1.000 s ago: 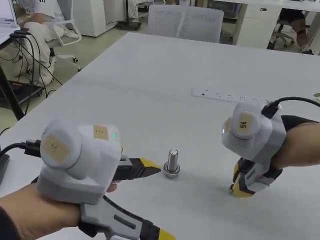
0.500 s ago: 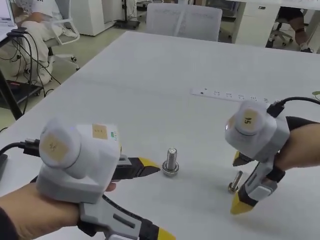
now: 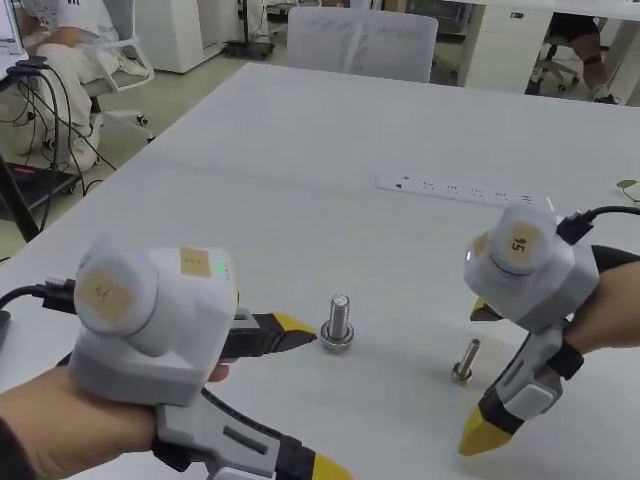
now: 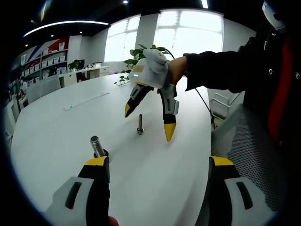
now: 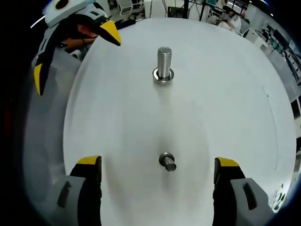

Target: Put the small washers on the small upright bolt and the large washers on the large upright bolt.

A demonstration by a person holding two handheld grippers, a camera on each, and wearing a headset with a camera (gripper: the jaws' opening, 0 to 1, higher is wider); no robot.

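Standing in an office, the white oval table (image 3: pixel 300 150) bears a large threaded steel bolt (image 3: pixel 337 322), with a small steel bolt (image 3: pixel 465 362) right of it; left gripper (image 4: pixel 157 162) and right gripper (image 4: pixel 147 123) both gape.

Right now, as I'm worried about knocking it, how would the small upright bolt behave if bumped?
The small bolt stands on its head, tall and thin over a narrow base, so a side bump would probably tip it. Once down, its round shank would likely roll on the smooth table.
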